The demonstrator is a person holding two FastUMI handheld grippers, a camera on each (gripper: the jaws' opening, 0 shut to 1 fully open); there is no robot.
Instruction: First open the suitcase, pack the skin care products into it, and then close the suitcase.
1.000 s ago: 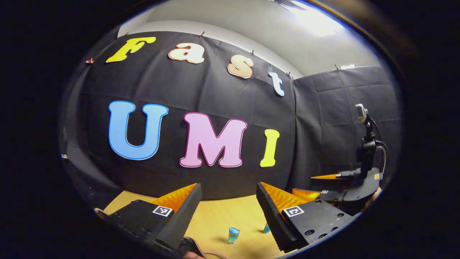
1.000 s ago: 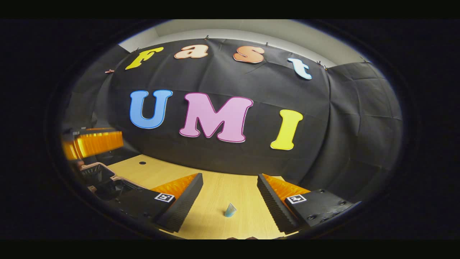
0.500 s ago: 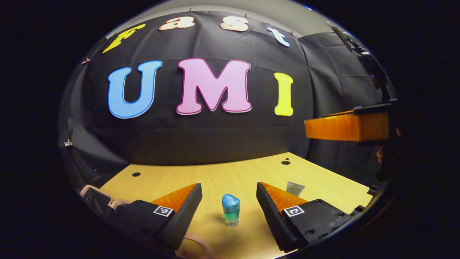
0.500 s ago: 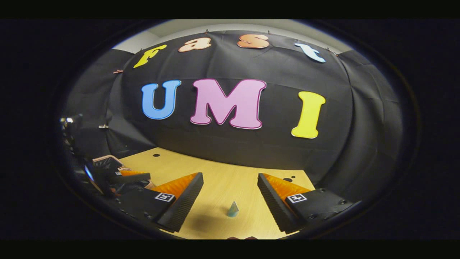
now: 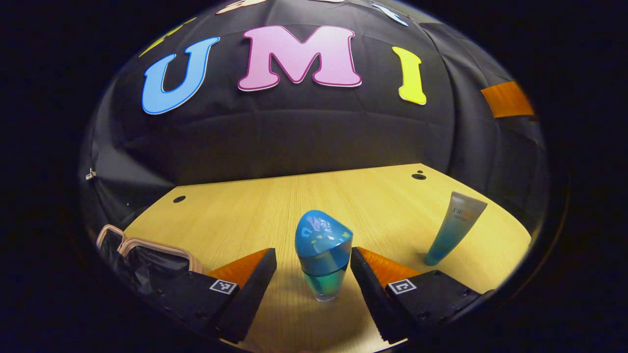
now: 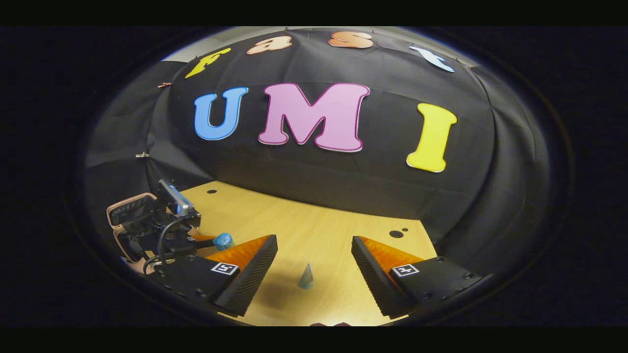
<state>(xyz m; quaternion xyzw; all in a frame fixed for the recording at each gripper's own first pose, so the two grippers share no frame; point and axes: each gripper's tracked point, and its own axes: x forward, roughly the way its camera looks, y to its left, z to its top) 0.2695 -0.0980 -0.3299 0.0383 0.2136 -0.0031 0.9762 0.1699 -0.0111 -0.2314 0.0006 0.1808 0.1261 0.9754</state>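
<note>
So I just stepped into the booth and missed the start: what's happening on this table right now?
A person is packing skin care products using two handheld grippers. The left gripper is open with a small blue-capped bottle standing between its fingers, not yet clamped. A pale tube with a teal lower end stands upright to that bottle's right on the light wooden table. The open pink-rimmed suitcase lies at the left. The right gripper is open too, hovering with the tube ahead of it.

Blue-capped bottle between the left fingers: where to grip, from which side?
Grip the blue-capped bottle across its broad cap, where it is widest, coming in level from the front as the left gripper now points. It stands upright on the table and tapers downward, so a low grip would likely slip.
</note>
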